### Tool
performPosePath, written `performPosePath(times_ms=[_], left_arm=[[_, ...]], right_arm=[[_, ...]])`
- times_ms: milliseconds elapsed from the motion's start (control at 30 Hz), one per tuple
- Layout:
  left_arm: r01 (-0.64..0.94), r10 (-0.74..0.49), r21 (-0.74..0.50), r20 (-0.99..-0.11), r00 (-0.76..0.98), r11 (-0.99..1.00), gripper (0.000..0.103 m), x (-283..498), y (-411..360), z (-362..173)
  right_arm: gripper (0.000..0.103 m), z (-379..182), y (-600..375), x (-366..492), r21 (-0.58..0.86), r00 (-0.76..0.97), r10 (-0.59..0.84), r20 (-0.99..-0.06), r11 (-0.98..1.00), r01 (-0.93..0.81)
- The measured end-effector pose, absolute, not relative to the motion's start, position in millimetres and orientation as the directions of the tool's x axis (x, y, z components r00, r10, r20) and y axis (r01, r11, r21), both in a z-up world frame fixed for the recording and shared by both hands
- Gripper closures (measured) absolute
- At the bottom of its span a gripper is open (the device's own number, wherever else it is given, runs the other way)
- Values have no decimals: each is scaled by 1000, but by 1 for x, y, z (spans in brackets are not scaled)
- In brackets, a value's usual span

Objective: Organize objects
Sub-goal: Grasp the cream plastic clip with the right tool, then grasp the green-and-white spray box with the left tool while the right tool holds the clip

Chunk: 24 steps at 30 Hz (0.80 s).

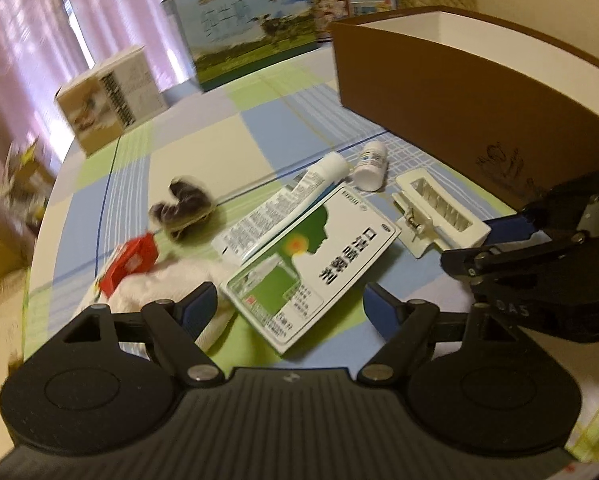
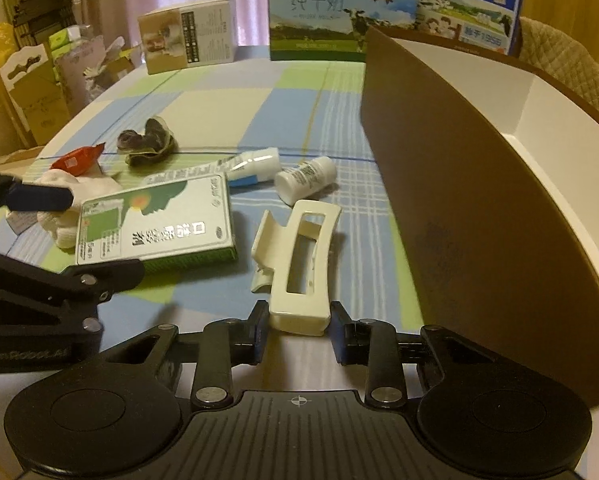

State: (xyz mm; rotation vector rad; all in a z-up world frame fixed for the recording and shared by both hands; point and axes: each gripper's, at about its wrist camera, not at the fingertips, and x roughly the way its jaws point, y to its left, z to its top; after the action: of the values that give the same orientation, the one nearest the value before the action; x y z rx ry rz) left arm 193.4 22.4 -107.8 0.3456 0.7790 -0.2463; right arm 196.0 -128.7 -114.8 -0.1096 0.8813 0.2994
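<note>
A cream hair claw clip (image 2: 299, 276) lies on the checked tablecloth; my right gripper (image 2: 298, 330) has its jaws around the clip's near end, closed on it. The clip also shows in the left wrist view (image 1: 439, 216). My left gripper (image 1: 291, 308) is open over a green-and-white medicine box (image 1: 311, 264), also seen from the right wrist (image 2: 155, 224). Beside the box lie a toothpaste tube (image 1: 283, 208), a small white pill bottle (image 1: 371, 168), a white cloth (image 2: 71, 196), a red packet (image 1: 129, 264) and a dark crumpled wrapper (image 1: 183, 206).
A large brown box with white inside (image 2: 479, 184) stands open at the right. Milk cartons (image 2: 339, 12) and a beige carton (image 2: 191, 36) stand at the table's far edge. Cardboard boxes and bags (image 2: 27, 80) sit beyond the left edge.
</note>
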Motion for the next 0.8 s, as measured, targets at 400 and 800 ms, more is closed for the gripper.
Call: performPosePath(times_ms=[400, 800], left_arm=[[437, -116, 272, -726, 678, 857, 16, 219, 5, -124], [427, -127, 193, -778, 616, 883, 45, 223, 3, -123]], right_arm=[[74, -113, -137, 194, 47, 582, 210, -785, 958, -283], [75, -111, -141, 187, 64, 569, 223, -792, 956, -286]])
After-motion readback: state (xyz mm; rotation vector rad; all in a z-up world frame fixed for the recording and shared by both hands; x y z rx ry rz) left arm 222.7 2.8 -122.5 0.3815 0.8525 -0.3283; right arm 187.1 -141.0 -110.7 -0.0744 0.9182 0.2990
